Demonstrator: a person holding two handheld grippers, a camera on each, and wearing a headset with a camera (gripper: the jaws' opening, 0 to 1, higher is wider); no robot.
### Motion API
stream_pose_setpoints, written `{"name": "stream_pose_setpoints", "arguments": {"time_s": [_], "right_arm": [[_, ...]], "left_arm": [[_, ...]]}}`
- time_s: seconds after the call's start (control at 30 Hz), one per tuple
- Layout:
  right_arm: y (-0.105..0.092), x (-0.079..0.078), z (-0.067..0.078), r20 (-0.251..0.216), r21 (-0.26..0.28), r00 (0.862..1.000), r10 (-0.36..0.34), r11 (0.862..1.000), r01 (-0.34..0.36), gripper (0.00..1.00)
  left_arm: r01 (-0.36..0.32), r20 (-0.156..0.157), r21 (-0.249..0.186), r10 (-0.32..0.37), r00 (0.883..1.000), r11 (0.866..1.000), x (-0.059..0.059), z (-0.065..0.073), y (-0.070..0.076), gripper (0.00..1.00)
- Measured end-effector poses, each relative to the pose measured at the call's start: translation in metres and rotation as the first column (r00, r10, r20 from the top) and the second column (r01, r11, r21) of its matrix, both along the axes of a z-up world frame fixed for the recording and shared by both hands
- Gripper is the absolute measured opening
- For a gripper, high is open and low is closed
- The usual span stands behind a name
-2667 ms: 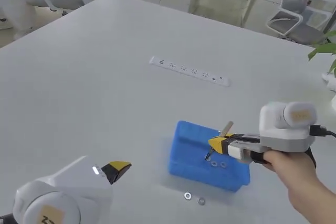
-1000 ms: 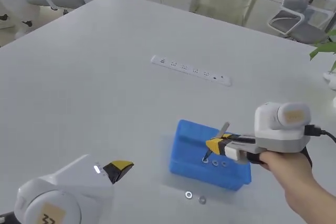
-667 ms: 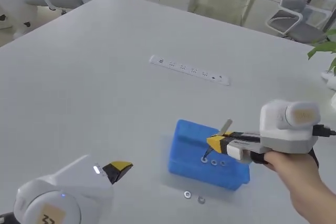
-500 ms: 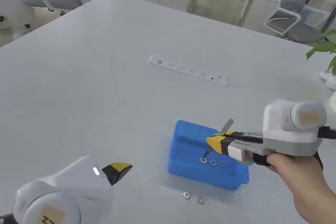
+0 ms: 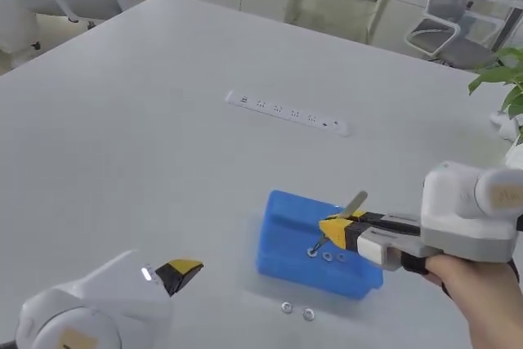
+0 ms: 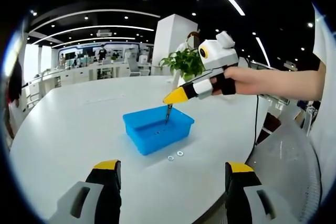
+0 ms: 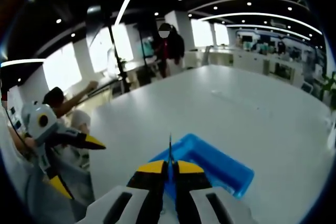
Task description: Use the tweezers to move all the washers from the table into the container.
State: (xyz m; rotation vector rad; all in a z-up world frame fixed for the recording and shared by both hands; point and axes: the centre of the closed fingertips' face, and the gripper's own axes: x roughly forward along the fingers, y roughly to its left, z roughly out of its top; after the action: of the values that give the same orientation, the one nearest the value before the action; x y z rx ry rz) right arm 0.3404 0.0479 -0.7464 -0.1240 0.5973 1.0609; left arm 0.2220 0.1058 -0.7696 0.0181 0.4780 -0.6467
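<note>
Washers point(image 5: 286, 308), small flat silver metal rings, lie in two spots. Two sit close together on the white surface point(image 5: 163, 145), just in front of the blue rectangular plastic container point(image 5: 310, 277). Three more rest on the container's floor. The right gripper point(image 5: 331, 226), white with yellow-and-black jaws, is held in a hand point(image 5: 470, 284) over the container. Its jaws are pressed together on the slim silver metal tweezers point(image 5: 319, 243), which point down into the container. The tips end right at the leftmost washer inside, but it is too small to tell whether they pinch it. The left gripper point(image 5: 178, 271) hovers low over the surface, well apart from the container; its own view shows its jaws spread wide with nothing between them. A white power strip point(image 5: 286, 112) lies farther back on the surface.
</note>
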Motion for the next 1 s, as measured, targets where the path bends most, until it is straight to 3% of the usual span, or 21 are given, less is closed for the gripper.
{"name": "stream_pose_setpoints", "arguments": {"time_s": [0.37,1.0], "right_arm": [[-0.002,-0.018,-0.016,-0.045,0.002,0.999,0.001,1.0,-0.001,0.04],[-0.007,-0.033,-0.059,-0.123,-0.077,0.992,0.022,0.997,-0.031,0.04]], "left_arm": [[0.002,0.001,0.002,-0.002,1.0,1.0,0.001,0.0,0.001,0.82],[-0.002,-0.001,0.0,0.002,1.0,1.0,0.0,0.0,0.002,0.82]]}}
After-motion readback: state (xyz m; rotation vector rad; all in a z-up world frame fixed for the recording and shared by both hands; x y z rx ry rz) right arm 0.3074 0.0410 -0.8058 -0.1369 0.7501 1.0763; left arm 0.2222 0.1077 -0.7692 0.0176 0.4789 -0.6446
